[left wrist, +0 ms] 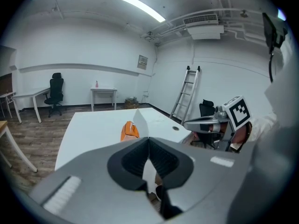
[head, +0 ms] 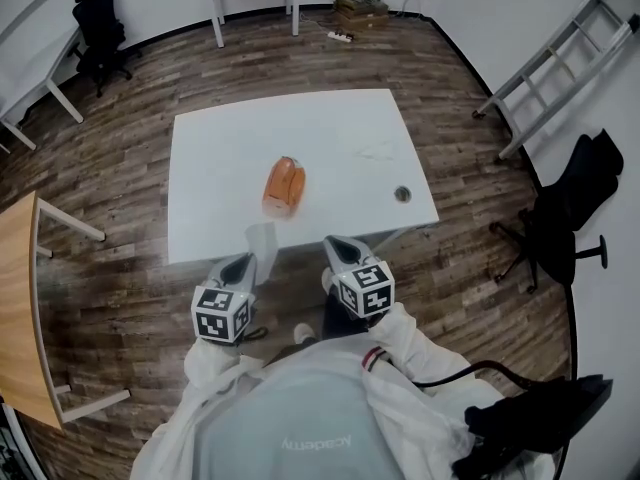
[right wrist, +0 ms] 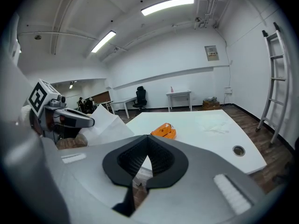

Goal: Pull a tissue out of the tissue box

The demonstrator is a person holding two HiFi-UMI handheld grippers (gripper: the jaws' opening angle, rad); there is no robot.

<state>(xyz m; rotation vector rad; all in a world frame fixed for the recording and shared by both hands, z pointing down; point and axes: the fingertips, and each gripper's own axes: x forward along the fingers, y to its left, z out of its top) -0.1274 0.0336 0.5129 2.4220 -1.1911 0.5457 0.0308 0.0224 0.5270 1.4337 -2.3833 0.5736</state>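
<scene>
In the left gripper view, the tissue [left wrist: 140,121] rising from the left hand-held gripper [left wrist: 148,141] covers the right part of the orange tissue box [left wrist: 126,132]. That gripper's grey body hides the near edge of the counter [left wrist: 93,127]. In the head view, the bottom edge cuts off the person [head: 300,423] and the left edge cuts off a wooden table [head: 18,308]. A pale crumpled thing [head: 378,150] on the counter is too faint to name. In the right gripper view, the figures [right wrist: 82,101] far back are too small to make out.
</scene>
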